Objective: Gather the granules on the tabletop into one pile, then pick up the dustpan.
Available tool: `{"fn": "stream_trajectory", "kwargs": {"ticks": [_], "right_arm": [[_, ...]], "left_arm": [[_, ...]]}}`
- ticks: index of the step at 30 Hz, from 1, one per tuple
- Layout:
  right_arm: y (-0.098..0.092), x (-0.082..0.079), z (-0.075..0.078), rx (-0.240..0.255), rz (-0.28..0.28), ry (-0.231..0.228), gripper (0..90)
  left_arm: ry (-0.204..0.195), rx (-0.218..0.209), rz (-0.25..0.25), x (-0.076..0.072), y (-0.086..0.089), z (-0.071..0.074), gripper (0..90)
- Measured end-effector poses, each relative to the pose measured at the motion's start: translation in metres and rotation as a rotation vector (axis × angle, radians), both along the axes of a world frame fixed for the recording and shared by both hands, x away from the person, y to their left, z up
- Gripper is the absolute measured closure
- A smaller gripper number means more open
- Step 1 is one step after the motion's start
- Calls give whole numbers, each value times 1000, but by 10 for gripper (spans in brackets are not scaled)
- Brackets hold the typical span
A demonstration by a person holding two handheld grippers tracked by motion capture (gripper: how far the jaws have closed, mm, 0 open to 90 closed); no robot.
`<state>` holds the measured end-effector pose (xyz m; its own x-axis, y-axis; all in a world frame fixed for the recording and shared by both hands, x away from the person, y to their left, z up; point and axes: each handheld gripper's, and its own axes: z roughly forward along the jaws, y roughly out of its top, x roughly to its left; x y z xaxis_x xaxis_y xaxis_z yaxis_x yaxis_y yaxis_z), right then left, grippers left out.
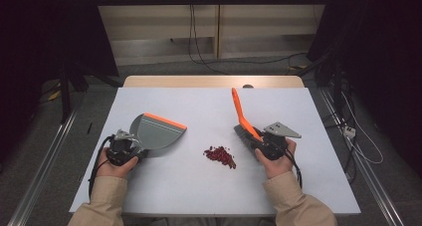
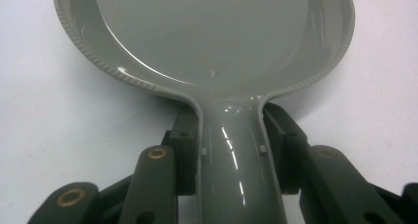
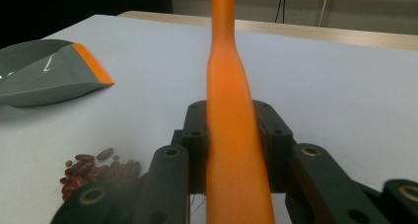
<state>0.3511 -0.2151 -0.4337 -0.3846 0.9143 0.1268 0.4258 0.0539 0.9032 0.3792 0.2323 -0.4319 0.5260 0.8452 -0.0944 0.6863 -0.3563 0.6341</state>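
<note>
Dustpan and brush gripped, beans waiting between them.

Left gripper (image 2: pixel 231 150) fingers clamp the grey plastic dustpan (image 1: pixel 158 131) handle, orange lip facing the pile of dark red beans (image 1: pixel 219 155) mid-counter (image 1: pixel 199 191); right gripper (image 3: pixel 235 135) fingers pinch the orange-handled brush (image 1: pixel 242 117), bristles probably down, ready to sweep.

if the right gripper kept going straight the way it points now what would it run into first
Probably nothing soon: the right gripper, shut on the orange brush handle, points across bare table toward its far edge.
</note>
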Motion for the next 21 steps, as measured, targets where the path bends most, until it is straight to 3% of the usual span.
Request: {"fn": "stream_trajectory", "kwargs": {"ticks": [3, 7, 13, 21], "right_arm": [[-1, 0, 1, -3, -1, -3, 711], [-1, 1, 1, -4, -1, -2, 711], [-2, 5, 1, -19, -1, 5, 711], [-2, 9, -2, -53, 1, 29, 711]], "left_arm": [[-9, -22, -30, -3, 1, 5, 633], [-13, -39, -116, -9, 4, 16, 633], [-9, -73, -215, -18, 1, 20, 633], [-12, -42, -371, -32, -13, 24, 632]]}}
